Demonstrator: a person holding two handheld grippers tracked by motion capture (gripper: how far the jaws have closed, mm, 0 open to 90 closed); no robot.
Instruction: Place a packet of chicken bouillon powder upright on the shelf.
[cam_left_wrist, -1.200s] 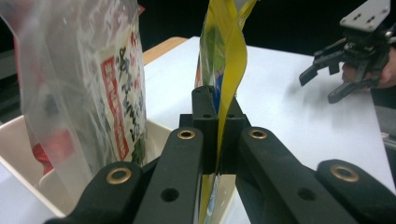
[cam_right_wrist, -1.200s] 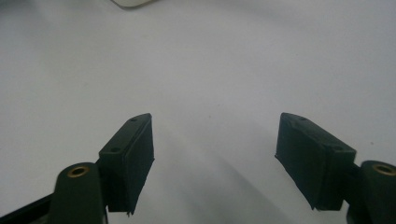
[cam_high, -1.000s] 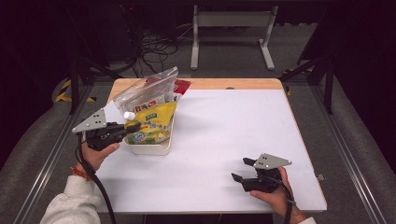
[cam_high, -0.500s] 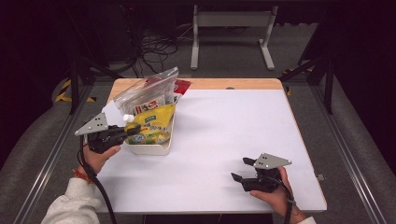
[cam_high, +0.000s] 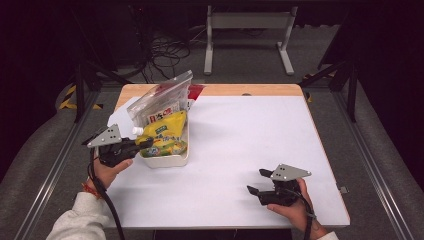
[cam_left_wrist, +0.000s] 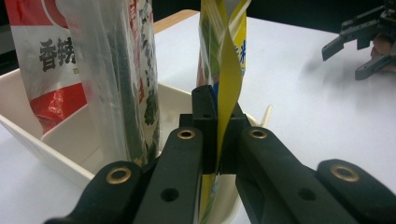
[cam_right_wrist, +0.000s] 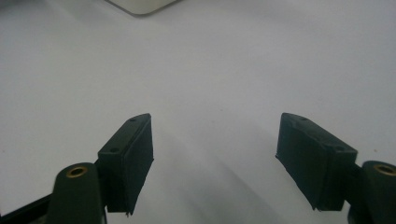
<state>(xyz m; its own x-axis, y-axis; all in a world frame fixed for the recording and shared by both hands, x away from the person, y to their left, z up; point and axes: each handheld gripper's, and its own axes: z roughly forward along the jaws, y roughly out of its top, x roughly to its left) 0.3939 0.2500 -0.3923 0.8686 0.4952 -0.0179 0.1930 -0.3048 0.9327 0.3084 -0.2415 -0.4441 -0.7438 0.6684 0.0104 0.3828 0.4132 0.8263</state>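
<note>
A yellow snack bag (cam_high: 165, 131) leans in the white bin (cam_high: 170, 160) at the table's left. My left gripper (cam_high: 145, 144) is shut on the bag's edge; in the left gripper view the yellow bag (cam_left_wrist: 224, 70) is pinched between the closed jaws of the left gripper (cam_left_wrist: 217, 140). A clear bag with red and white print (cam_high: 159, 102) stands behind it in the bin, seen close as the clear bag (cam_left_wrist: 116, 79). My right gripper (cam_high: 257, 182) rests on the white table near the front right, open with nothing between its fingers, as the right gripper (cam_right_wrist: 215, 158) view confirms.
A red packet (cam_high: 196, 91) lies on the table's far wooden edge behind the bin. The white table top (cam_high: 250, 135) spreads between the bin and the right gripper. Metal rails run along both sides of the table.
The left gripper has shifted slightly toward the near side with the yellow bag pinched in it, tilting the bag. The right gripper has stayed put.
</note>
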